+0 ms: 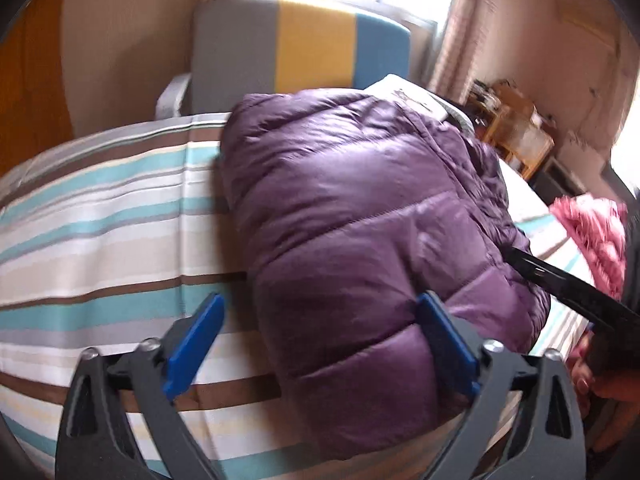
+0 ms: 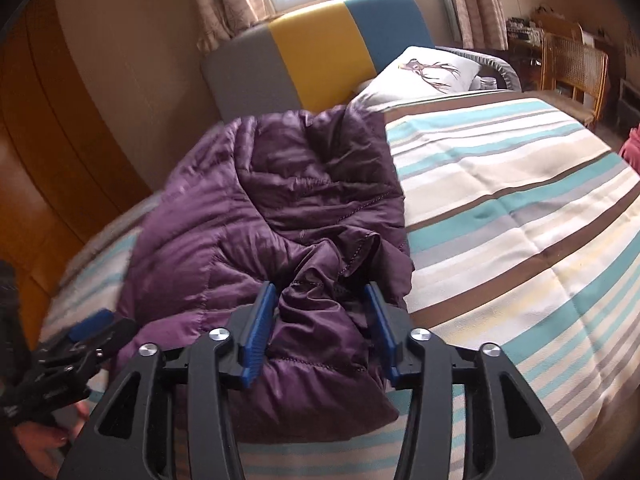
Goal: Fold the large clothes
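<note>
One striped bed (image 2: 520, 208) is seen carrying the folded purple puffer jacket (image 1: 360, 216). The left gripper (image 1: 320, 344) is spread wide at the jacket's near end; the right gripper (image 2: 322, 332) is half-parted, crumpled fabric between its pads (image 2: 260, 332), unpinched.

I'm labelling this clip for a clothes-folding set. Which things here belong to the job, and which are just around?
Belongs to the job:
purple puffer jacket
left gripper
right gripper
striped bed cover

Just lying about:
pillow
pink garment
headboard
wicker chair
</note>
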Tool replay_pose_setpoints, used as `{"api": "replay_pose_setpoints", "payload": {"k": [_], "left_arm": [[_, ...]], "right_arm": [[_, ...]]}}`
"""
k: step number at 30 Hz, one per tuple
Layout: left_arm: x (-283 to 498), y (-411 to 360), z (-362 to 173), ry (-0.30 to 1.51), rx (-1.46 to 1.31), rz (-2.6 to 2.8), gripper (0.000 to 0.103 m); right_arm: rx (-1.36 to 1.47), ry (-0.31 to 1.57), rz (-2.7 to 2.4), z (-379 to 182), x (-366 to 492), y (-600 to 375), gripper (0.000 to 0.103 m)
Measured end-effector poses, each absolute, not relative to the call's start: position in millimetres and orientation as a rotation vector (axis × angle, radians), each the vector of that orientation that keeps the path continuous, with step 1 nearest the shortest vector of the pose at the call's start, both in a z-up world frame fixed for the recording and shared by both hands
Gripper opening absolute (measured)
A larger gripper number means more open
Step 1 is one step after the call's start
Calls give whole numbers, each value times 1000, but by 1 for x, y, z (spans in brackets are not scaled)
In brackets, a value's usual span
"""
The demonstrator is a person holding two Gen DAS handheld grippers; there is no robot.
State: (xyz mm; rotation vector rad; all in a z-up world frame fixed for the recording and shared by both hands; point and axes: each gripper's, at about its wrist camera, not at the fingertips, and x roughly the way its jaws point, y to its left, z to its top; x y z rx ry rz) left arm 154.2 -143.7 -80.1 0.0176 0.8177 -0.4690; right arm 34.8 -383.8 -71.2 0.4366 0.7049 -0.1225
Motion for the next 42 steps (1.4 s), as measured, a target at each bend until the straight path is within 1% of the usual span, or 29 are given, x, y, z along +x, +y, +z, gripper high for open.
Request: {"api": "replay_pose_setpoints", "payload": {"k": [1,3,6,10,16,20,23,24,25,26,30,33,35,38,40,42], "left_arm": [[156,-141,-78,815,-2,-460,99],[167,-137,-73,818,-33,-443,99],[181,-142,-69,832,-9,-424,99],[206,-151,-73,877,62,-402,100],[224,-158,-84,925,136,-453,101],[232,-155,-91,963,87,-491,101],[237,-150,-98,992,14,-524,101],[239,-148,-101,1001,-8,-535,101],[240,-147,-102,1006,-22,-542,101],[241,-146,-104,1011,-38,-551,101],[242,-148,-109,1040,-96,-600,101],[237,-155,-110,1041,-103,-643,93],[232,-163,-106,1015,-53,-629,89],[227,-167,-103,1005,-47,-621,80],[221,-170,-99,983,-27,-619,70],[214,-175,-92,953,5,-612,64]], "right_arm": [[471,680,-125,-66,31,-391,57],[512,678,-143,-64,33,-405,60],[605,698,-173,-71,44,-432,60],[687,793,-148,-91,74,-453,60],[694,912,-89,-111,114,-460,60],[744,953,-30,-122,131,-464,60],[715,968,-7,-122,139,-464,60],[706,972,-4,-121,143,-465,59],[702,972,5,-121,144,-465,50],[720,968,32,-122,143,-463,45],[757,942,43,-124,135,-462,40],[741,927,44,-122,128,-457,36],[730,922,40,-120,124,-452,34],[702,889,38,-115,117,-444,30],[643,862,33,-109,111,-435,27],[626,838,32,-105,107,-431,24]]}}
